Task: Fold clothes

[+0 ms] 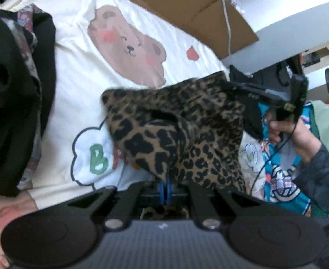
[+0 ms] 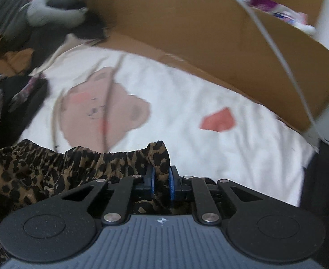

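I held the leopard-print garment (image 1: 182, 130) at lower centre of both frames, left gripper (image 1: 165, 189) and right gripper (image 2: 161, 185) jaws clamped on it above the bear-print bedsheet (image 2: 187, 103).

The right gripper (image 2: 161, 182) pinches the gathered elastic edge of a leopard-print garment (image 2: 52, 170) between its blue pads (image 2: 152, 182), the cloth trailing off to the left over a white bedsheet (image 2: 209, 103) printed with a bear (image 2: 110, 109). A cardboard box (image 2: 209, 35) stands behind; dark clothes (image 2: 9, 89) lie at left.
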`<state>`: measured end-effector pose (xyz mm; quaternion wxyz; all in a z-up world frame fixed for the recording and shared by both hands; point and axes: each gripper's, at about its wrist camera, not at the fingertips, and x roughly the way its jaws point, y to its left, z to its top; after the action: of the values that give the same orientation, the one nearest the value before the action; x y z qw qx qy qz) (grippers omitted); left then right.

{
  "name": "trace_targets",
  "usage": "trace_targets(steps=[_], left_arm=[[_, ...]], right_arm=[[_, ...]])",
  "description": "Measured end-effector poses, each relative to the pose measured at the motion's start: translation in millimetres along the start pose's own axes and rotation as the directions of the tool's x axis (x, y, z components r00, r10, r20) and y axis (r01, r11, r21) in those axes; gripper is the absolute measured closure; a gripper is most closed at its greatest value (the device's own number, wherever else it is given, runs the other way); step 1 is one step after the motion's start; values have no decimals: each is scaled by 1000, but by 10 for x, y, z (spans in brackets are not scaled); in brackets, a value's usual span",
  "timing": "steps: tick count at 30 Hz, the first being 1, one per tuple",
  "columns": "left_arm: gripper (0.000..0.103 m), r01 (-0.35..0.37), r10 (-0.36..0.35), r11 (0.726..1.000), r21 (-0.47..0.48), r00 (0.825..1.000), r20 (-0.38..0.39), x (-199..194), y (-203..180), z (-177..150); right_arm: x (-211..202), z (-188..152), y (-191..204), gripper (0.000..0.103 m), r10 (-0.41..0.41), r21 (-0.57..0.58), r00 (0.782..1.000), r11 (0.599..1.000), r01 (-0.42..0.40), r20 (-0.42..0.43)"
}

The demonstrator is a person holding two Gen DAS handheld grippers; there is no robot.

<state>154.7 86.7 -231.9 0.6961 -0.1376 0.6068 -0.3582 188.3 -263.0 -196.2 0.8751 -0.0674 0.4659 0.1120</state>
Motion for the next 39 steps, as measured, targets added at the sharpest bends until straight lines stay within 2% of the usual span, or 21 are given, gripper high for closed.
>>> trace_targets(steps=[6,9,11,12,14,16,19,21,24,32,35,39], left_arm=[[100,-84,87,996,30,988,-124,307,51,-158],[98,-117,121,992,39,982,-143,346,88,-180],[93,-132,135,991,28,981,-137,301,122,-159],[87,-142,144,990,27,981,-132,266,134,-154],[84,-165,166,986,20,979,-119,166,163,-130],[84,-180,180,984,3,979,-92,55,182,-111],[81,-181,180,983,-15,983,-48,-70,178,-16],[74,-182,181,983,-24,983,-14,-121,175,70],[74,-193,193,981,-4,981,3,27,98,241],[74,-236,236,972,18,971,26,380,11,549],[74,-256,255,966,32,966,30,462,26,587],[73,-253,253,967,-10,967,31,560,111,643]], right_arm=[[72,-249,-321,91,-35,102,998,994,40,-51],[156,-339,-386,91,-34,123,996,991,44,-82],[184,-367,-388,90,-42,106,995,993,51,-89],[192,-372,-399,89,-41,102,995,993,51,-93],[189,-365,-443,85,-29,120,995,992,41,-101],[163,-360,-500,73,-7,153,995,988,22,-97],[80,-350,-565,71,23,180,997,984,-9,-75],[22,-344,-583,70,28,173,998,985,-17,-59],[-33,-325,-628,64,15,163,999,987,-7,-45],[-85,-379,-795,63,-11,171,999,985,17,-35],[-86,-366,-841,63,0,190,1000,982,5,-27],[-48,-303,-753,63,38,141,999,989,-33,-35]])
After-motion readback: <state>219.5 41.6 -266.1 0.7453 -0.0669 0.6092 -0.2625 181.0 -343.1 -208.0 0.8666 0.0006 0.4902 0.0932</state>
